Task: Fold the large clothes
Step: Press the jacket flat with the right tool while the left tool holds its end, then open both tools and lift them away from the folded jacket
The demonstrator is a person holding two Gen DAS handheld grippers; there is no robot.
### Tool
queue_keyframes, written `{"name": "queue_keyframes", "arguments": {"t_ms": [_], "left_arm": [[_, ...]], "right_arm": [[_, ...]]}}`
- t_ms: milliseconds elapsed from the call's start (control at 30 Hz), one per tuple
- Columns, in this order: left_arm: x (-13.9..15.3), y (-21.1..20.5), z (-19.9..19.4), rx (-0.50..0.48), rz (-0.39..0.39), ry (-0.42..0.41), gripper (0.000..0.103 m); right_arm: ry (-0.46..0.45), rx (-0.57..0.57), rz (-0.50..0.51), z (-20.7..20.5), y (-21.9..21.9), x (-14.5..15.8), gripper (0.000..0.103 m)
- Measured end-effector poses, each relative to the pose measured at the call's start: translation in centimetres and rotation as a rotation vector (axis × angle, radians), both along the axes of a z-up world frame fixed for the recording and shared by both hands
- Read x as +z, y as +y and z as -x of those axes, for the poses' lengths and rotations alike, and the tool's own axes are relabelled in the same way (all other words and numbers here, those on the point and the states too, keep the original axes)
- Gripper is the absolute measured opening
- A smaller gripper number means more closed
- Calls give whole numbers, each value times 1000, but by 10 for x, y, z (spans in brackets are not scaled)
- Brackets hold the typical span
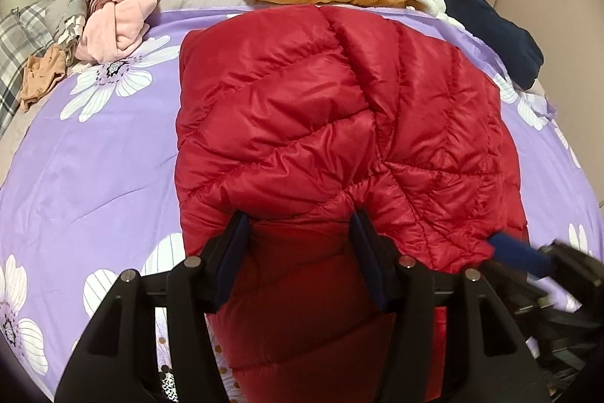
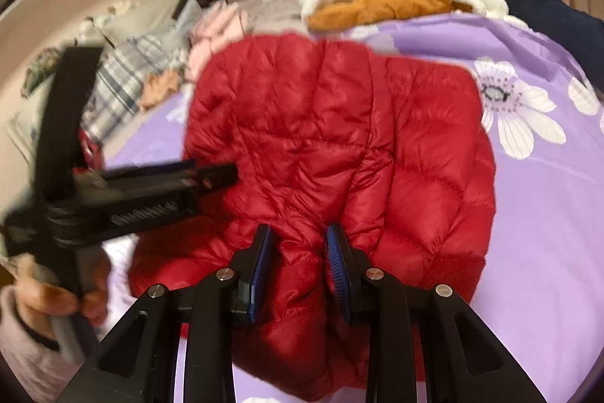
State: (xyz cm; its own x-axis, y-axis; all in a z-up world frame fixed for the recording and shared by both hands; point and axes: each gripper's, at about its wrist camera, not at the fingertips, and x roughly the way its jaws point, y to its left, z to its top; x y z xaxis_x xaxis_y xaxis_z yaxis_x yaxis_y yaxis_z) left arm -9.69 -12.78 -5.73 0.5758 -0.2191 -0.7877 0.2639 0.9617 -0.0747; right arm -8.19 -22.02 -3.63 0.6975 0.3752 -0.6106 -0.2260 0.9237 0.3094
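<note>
Left wrist view: left gripper [image 1: 300, 225] gapes astride red jacket [image 1: 339, 123]; right gripper [image 2: 298, 244] likewise, nearer its hem.

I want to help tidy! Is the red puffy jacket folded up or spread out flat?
Partly folded. The red puffy jacket lies bunched on the purple flowered bedspread, one quilted layer doubled over another, no sleeves sticking out.
</note>
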Motion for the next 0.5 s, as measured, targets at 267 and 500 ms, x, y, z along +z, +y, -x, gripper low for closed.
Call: {"name": "queue_keyframes", "arguments": {"t_ms": [267,500], "left_arm": [[0,-3,2,-2,-4,-7,56],[-3,-4,-1,-10,-19,-9,56]], "right_arm": [[-98,-39,-35,-15,-5,29,31],[15,-85,-57,-52,-1,0,31]]}}
